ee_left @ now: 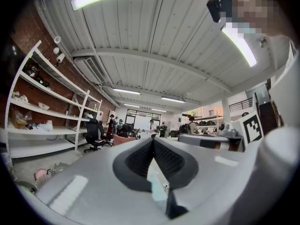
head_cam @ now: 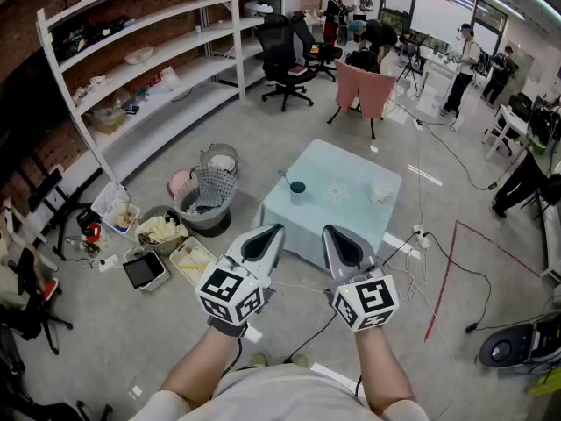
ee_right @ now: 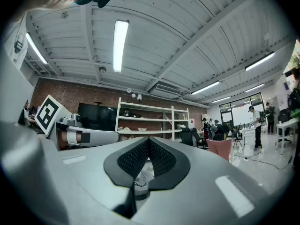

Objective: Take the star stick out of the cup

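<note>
A small dark teal cup [head_cam: 298, 188] stands on the left part of a low pale-blue table [head_cam: 351, 213]. A thin stick [head_cam: 285, 178] leans out of it toward the upper left; its star is too small to make out. My left gripper [head_cam: 274, 230] and right gripper [head_cam: 331, 231] hover side by side short of the table's near edge, well apart from the cup. Both are shut, with nothing held. In the left gripper view the jaws [ee_left: 153, 140] meet at their tips, and so do those in the right gripper view [ee_right: 149, 139]. Neither of those views shows the cup.
A white cup [head_cam: 380, 191] stands on the table's right side. Baskets and bins of clutter [head_cam: 207, 196] crowd the floor on the left, below white shelving [head_cam: 149, 68]. Cables [head_cam: 421, 244] and a red tape line [head_cam: 443, 279] run on the right. A pink chair [head_cam: 364, 90], office chairs and people stand beyond.
</note>
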The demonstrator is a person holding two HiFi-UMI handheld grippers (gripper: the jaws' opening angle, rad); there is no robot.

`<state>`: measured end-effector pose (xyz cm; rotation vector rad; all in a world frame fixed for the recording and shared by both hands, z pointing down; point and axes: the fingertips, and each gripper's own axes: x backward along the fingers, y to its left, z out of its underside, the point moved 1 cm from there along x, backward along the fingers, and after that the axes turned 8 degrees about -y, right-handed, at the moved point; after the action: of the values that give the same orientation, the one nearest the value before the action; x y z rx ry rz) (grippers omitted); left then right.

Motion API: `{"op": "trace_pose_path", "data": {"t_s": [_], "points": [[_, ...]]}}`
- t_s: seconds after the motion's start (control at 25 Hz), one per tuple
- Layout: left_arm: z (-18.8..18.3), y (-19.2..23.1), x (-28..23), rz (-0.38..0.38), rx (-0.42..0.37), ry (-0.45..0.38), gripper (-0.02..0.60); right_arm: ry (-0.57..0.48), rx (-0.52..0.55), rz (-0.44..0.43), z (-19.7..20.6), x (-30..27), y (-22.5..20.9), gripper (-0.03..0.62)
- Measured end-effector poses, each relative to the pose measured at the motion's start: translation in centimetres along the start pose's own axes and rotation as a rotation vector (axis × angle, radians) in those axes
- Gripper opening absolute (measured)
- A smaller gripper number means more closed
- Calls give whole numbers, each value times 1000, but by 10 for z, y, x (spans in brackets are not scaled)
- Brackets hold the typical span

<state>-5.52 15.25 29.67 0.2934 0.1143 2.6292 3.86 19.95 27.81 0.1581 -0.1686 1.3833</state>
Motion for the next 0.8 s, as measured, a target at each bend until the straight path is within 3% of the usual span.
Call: {"op": "trace_pose_path", "data": {"t_s": [0.52,0.8], "points": [[7,-22,-8,-5,-11,-9,5,-16,-23,-11,0,22,-15,11],[12,-22,-5,-49,-16,-9,5,-56,-52,-35,-7,37,-25,11]]}}
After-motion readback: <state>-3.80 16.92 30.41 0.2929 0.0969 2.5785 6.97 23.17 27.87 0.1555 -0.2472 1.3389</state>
